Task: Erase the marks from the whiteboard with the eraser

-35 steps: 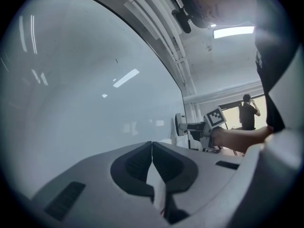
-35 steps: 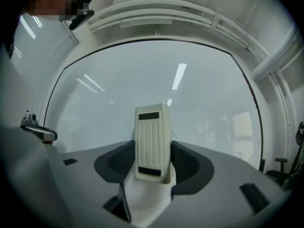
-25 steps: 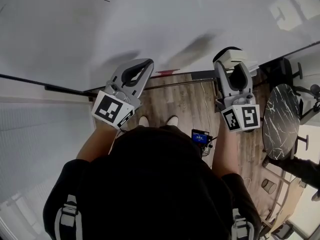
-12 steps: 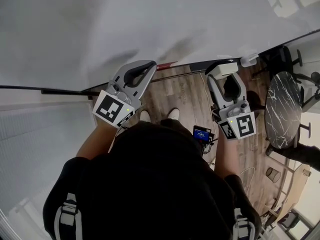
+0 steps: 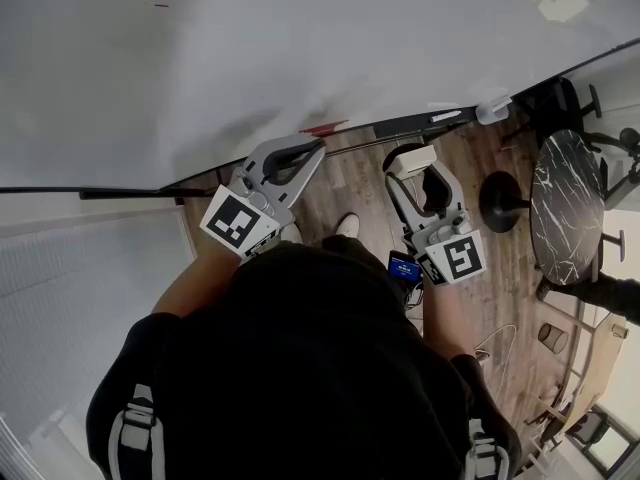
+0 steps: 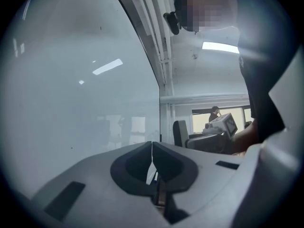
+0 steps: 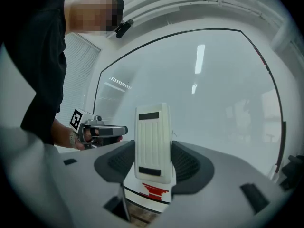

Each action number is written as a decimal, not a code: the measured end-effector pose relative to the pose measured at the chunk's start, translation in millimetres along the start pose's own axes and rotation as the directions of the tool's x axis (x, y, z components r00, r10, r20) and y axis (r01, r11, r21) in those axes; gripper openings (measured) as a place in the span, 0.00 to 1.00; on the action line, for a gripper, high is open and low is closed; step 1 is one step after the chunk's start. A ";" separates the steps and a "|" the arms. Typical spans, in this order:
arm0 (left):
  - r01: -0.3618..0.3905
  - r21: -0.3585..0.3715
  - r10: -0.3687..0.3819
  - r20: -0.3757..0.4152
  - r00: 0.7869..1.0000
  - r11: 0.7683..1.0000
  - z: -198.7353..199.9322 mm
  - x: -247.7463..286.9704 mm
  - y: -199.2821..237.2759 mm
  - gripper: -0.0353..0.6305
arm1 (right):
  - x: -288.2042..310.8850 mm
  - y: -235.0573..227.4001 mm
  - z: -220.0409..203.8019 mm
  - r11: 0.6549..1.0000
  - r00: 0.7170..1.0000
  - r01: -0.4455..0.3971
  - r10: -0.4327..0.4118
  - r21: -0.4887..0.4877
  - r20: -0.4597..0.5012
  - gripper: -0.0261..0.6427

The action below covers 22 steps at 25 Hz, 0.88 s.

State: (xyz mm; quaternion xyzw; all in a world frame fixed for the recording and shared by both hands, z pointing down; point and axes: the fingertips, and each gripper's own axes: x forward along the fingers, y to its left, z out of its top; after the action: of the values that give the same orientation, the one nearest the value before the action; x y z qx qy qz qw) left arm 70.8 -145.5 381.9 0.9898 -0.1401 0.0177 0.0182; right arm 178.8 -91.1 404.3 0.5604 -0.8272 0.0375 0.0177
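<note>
The whiteboard (image 5: pixel 300 48) fills the upper part of the head view; a tiny dark mark (image 5: pixel 160 5) sits near its top left. My right gripper (image 5: pixel 408 164) is shut on a white eraser (image 5: pixel 411 158) and hangs below the board's lower edge, off the surface. In the right gripper view the eraser (image 7: pixel 152 141) stands upright between the jaws of the right gripper (image 7: pixel 153 158), with the whiteboard (image 7: pixel 218 89) behind it. My left gripper (image 5: pixel 308 151) is shut with nothing visible in it, just below the board's edge. Its jaws meet tip to tip on the left gripper (image 6: pixel 152 144), beside the whiteboard (image 6: pixel 71 80).
A dark tray rail (image 5: pixel 420 123) runs along the board's lower edge, with a marker (image 5: pixel 445 116) and a pale object (image 5: pixel 492 111) on it. A round marble table (image 5: pixel 565 208) and chairs stand on the wooden floor at the right. A wall with blinds lies to the left.
My right gripper with the eraser has come down off the board and drawn back toward the person. The left gripper has shifted a little to the right.
</note>
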 end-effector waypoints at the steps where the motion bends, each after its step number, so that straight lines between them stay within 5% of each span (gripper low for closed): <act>1: 0.009 0.001 -0.009 -0.003 1.000 1.000 -1.5 1.8 -3.1 0.06 | 0.0 0.5 -0.9 1.000 1.000 0.003 -0.003 -0.001 0.000 0.40; 22: 0.046 0.016 -0.045 -0.028 0.999 0.999 -11.2 14.8 -21.7 0.06 | -1.5 -2.1 5.2 1.000 0.998 0.025 -0.025 0.006 0.056 0.39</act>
State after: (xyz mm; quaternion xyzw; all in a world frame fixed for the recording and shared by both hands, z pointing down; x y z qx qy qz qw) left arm 90.7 -128.3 393.0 0.9925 -0.1172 0.0323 0.0123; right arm 181.4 -90.9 399.0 0.5714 -0.8203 0.0237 -0.0064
